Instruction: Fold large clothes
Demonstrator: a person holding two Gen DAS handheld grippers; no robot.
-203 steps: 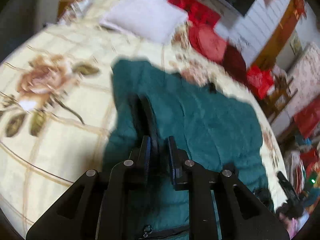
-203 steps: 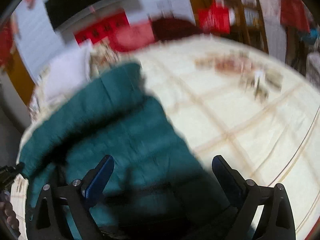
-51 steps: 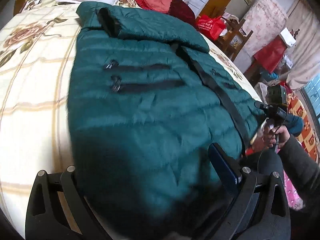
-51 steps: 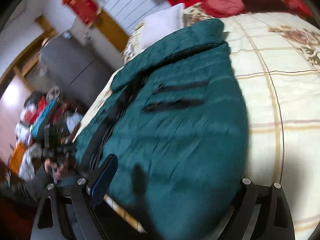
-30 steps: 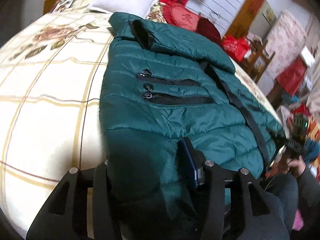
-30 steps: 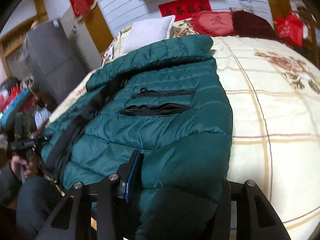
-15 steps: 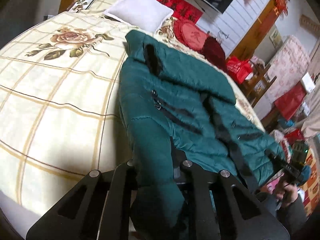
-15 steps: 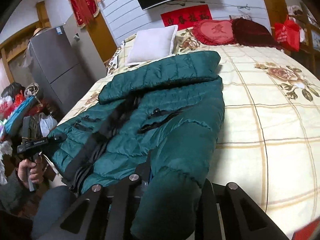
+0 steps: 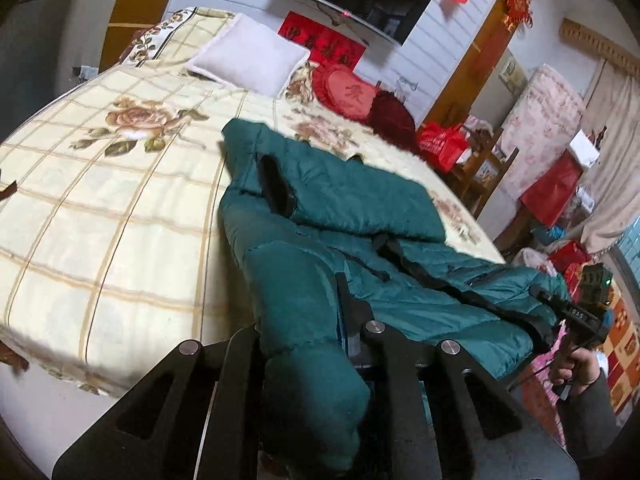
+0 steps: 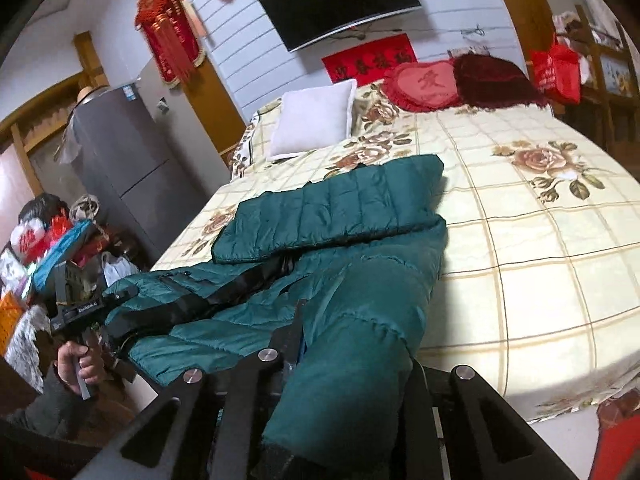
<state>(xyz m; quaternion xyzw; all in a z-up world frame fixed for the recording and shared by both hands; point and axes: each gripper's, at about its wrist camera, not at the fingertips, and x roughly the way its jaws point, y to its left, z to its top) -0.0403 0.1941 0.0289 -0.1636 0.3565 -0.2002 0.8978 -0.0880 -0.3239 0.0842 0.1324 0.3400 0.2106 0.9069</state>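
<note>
A dark green puffer jacket [image 9: 352, 200] lies front-up across the floral bedspread [image 9: 104, 200], hood toward the pillows. My left gripper [image 9: 304, 316] is shut on a thick fold of its sleeve at the near bed edge. In the right wrist view the same jacket [image 10: 340, 208] stretches away from me and my right gripper [image 10: 352, 344] is shut on the other sleeve [image 10: 360, 340]. Each view shows the opposite hand-held gripper at the far hem: the right one in the left wrist view [image 9: 576, 312], the left one in the right wrist view [image 10: 80, 304].
A white pillow [image 9: 248, 52] and red cushions [image 9: 352, 92] lie at the head of the bed. A wall TV [image 10: 340, 0] hangs above. A grey fridge [image 10: 120, 152] stands left of the bed, and chairs, red bags [image 9: 440, 144] and clutter stand on the other side.
Both grippers closed from wide open onto the jacket's sleeves about a second ago. They have since pulled back and up, drawing the sleeves off the near edge and stretching the jacket.
</note>
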